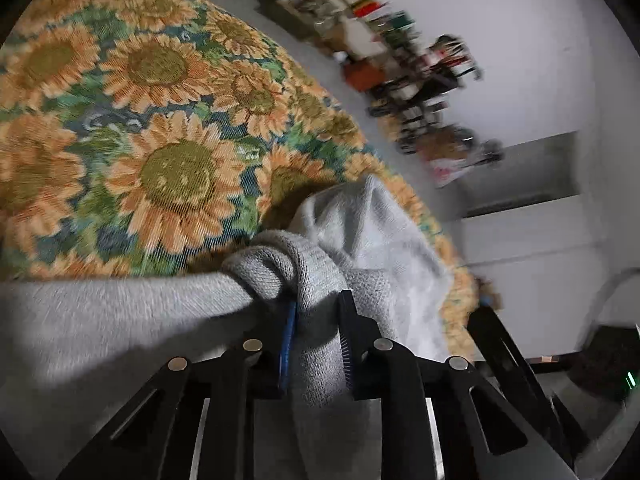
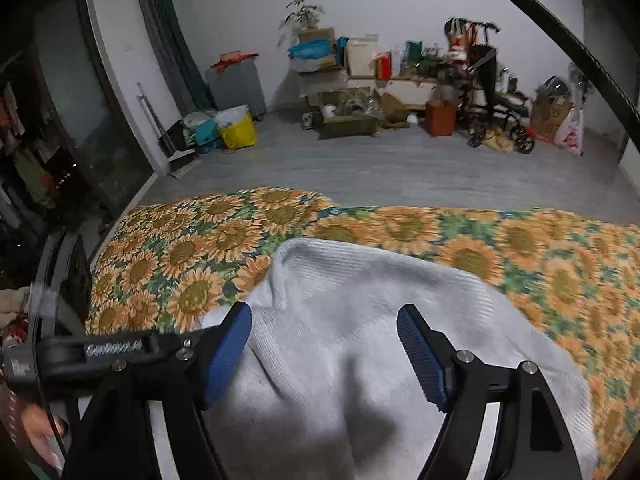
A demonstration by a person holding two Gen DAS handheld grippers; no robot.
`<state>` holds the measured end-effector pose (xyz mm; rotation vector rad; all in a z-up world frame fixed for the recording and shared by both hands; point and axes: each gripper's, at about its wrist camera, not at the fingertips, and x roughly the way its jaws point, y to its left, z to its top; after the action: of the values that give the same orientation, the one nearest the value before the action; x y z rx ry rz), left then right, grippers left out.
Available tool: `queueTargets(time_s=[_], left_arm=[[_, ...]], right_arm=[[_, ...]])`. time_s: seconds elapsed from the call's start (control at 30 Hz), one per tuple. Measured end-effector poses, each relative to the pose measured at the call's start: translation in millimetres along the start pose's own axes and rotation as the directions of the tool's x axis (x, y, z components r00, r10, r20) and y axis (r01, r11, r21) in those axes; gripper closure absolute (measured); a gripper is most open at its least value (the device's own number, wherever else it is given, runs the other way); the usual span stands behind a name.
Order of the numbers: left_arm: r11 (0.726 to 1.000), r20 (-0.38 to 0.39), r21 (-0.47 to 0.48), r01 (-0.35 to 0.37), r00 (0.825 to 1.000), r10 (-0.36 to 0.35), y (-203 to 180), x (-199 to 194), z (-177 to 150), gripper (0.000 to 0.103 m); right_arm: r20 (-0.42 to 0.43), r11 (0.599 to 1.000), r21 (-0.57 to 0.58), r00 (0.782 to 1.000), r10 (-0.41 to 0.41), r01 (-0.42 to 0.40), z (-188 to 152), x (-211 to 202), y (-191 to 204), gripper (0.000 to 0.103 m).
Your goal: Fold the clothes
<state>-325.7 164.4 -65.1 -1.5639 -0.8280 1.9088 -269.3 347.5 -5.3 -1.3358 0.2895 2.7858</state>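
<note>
A: What are we folding?

B: A grey knit sweater (image 2: 360,320), soft and floppy by the look of it. I'd judge it light, a bit stretchy, not slippery and not fragile. It lies on the sunflower cloth (image 2: 180,256), bunched toward the near edge and draped over it.

A: Who has hold of it?

B: The left gripper (image 1: 316,320) is clamped on a gathered wad of the knit, its jaws nearly together with the fabric squeezed between the pads. From that wad a stretch of cloth runs off taut to the left.

A: And the other one?

B: The right gripper (image 2: 324,344) hangs over the sweater with its jaws wide apart. Nothing is between the blue pads (image 2: 230,352); they look clear of the cloth.

A: Where should it take hold?

B: My guess: a hem or a ribbed edge, where the knit is doubled and won't pull out of shape. A pinch in the middle would only lift a sagging tent.

A: The surface?

B: The patterned cloth looks flat, with plenty bare beyond the sweater toward its far edge.

A: The room?

B: Grey floor (image 2: 400,164), white wall, and boxes and bags (image 2: 352,116) stacked along it, well apart from the work.
</note>
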Motion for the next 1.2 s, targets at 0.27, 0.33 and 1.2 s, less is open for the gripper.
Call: queueTargets(time_s=[0.27, 0.33, 1.2], left_arm=[[0.958, -0.035, 0.097, 0.268, 0.963, -0.266, 44.1, -4.1, 9.7, 0.093], [0.946, -0.065, 0.071, 0.317, 0.948, -0.313, 55.1, -4.0, 13.7, 0.093], [0.933, -0.086, 0.060, 0.355, 0.933, -0.350, 66.2, -10.3, 25.2, 0.056]], right_arm=[[-0.115, 0.998, 0.010, 0.991, 0.069, -0.068, 11.4, 74.2, 10.5, 0.025], [-0.148, 0.997, 0.015, 0.986, 0.081, -0.080, 14.9, 89.5, 12.0, 0.025], [-0.139, 0.998, -0.056, 0.990, -0.011, 0.004, 62.8, 81.4, 48.5, 0.081]])
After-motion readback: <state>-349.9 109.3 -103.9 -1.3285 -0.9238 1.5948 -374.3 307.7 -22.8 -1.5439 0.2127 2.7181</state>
